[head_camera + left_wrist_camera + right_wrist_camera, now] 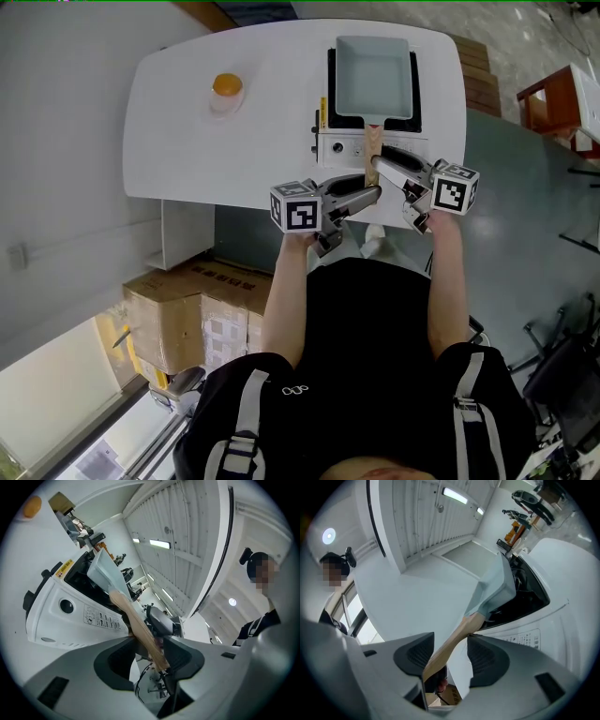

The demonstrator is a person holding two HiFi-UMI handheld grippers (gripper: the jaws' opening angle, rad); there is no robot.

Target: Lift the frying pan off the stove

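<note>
A pale rectangular frying pan (pixel 373 75) sits on a white portable stove (pixel 342 148) at the table's near edge. Its wooden handle (pixel 372 145) points toward me. My left gripper (pixel 373 189) comes in from the left and my right gripper (pixel 379 166) from the right, both at the handle's end. In the left gripper view the handle (pixel 138 623) runs between the wide jaws of the gripper (pixel 149 660), near the right pad and apart from the left one. In the right gripper view the handle (pixel 452 644) lies loose between the open jaws of the gripper (pixel 450 656).
A small clear dish with an orange yolk (pixel 226 89) stands at the far left of the white table (pixel 234 141). Cardboard boxes (pixel 187 314) sit on the floor below the table's left side. Wooden crates (pixel 478 75) and a red stand (pixel 553 103) are to the right.
</note>
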